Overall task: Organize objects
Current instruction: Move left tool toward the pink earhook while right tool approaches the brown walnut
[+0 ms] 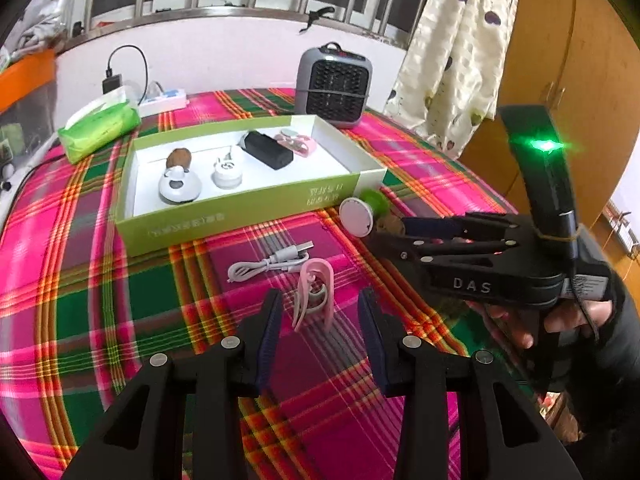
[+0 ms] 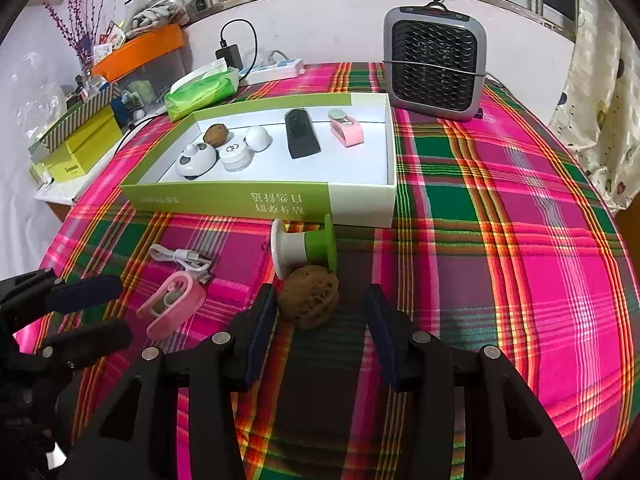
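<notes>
Left gripper [image 1: 320, 312] spread wide around the pink clip [image 1: 314, 298]; right gripper [image 2: 322, 312] spread wide around the walnut [image 2: 310, 296], neither gripping.

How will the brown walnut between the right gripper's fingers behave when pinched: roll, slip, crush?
The walnut looks roundish, so it will probably roll if one finger of the right gripper touches first. Its wrinkled shell should give the pads decent friction. It looks hard and likely light, so crushing seems unlikely. The green-and-white spool sits close behind and may get nudged.
</notes>
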Available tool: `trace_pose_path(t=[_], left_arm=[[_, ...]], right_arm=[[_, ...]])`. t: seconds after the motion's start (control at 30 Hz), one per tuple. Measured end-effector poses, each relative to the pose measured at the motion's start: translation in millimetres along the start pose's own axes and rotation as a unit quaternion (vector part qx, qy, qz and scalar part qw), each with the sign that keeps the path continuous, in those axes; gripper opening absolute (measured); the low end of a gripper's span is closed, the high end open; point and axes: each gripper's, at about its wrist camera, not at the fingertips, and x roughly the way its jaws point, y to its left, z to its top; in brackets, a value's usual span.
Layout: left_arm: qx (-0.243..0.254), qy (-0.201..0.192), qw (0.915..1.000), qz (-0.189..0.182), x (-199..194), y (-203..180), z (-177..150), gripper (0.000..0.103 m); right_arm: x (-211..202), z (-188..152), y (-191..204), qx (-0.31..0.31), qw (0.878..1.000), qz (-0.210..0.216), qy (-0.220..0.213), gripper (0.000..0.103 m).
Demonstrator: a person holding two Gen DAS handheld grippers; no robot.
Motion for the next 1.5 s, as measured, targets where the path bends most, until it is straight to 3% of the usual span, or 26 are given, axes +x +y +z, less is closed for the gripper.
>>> trace_pose_path(t=[0.33,0.67,1.2,1.3,1.5], left_arm=[[0.029,0.024,0.9991,0.017,20.6,-10.9,6.5,0.037],[0.026,0.041,0.9984,0.029,33.7,-10.1,8.1,0.037],[0.007,0.040,0.9990,0.018,37.2,-6.2,12.0,0.036],[0.009,0.040,0.9989,0.022,37.4,-6.0,12.0,0.034],[0.007,0.040,0.9987,0.030,37.6,-4.8,12.4,0.028]], right_arm=[[4.9,3.8,5.5,-0.023,0.999,-0.023,0.006,0.047],[7.0,4.5,3.7,-0.037,0.999,-0.035,0.009,0.047],[5.8,5.8,-2.7,-0.032,0.999,-0.017,0.007,0.047],[4.6,5.3,-4.3,-0.031,0.999,-0.016,0.006,0.040],[3.6,4.8,-6.0,-0.029,1.000,-0.009,0.005,0.037]])
